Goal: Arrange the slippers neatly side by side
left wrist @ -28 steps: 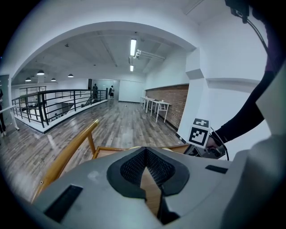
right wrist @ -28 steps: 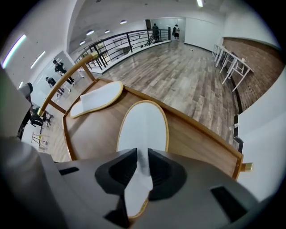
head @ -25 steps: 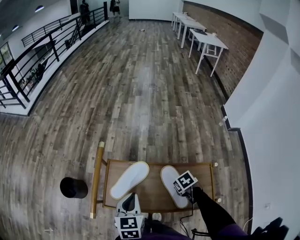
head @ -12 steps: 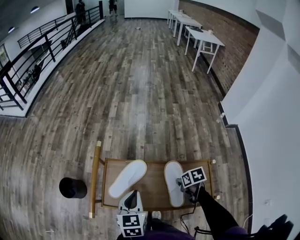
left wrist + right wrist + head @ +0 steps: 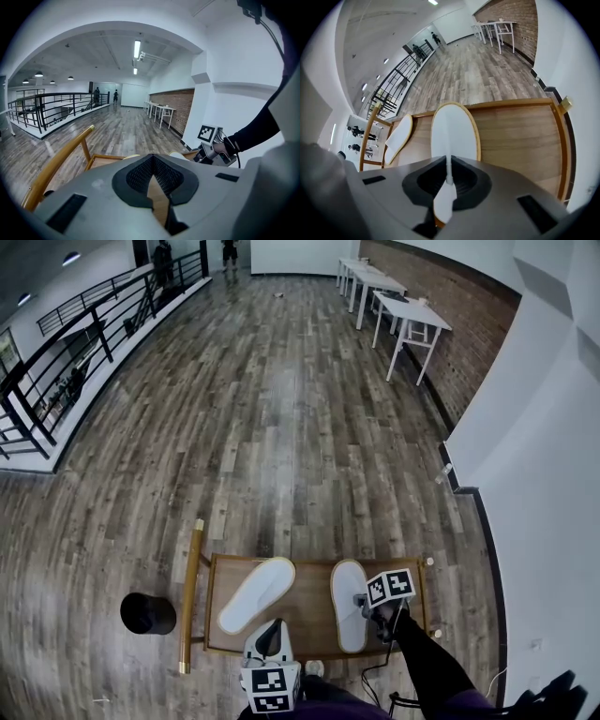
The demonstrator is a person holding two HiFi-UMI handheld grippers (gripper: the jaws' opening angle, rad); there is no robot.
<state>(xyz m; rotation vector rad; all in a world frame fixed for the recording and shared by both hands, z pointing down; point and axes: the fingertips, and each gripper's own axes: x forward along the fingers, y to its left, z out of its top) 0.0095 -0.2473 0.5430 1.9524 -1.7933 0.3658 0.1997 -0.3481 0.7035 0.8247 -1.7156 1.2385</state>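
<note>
Two white slippers with tan rims lie on a low wooden table (image 5: 309, 638). The left slipper (image 5: 256, 594) (image 5: 399, 138) lies slanted, toe towards the far right. About a hand's width to its right, the right slipper (image 5: 348, 604) (image 5: 452, 133) points straight away from me. My right gripper (image 5: 373, 604) (image 5: 449, 177) is shut on that slipper's near right edge. By the table's near edge my left gripper (image 5: 266, 641) (image 5: 153, 161) hovers, shut with nothing in it, just short of the left slipper's heel.
A wooden rail (image 5: 190, 601) runs along the table's left side. A black round object (image 5: 147, 613) stands on the plank floor to the left. A white wall (image 5: 544, 521) is close on the right. White tables (image 5: 412, 324) and a black railing (image 5: 56, 362) are far off.
The right gripper has swung the right slipper from a slant to pointing straight ahead and shifted it slightly right. The left slipper and left gripper have hardly moved.
</note>
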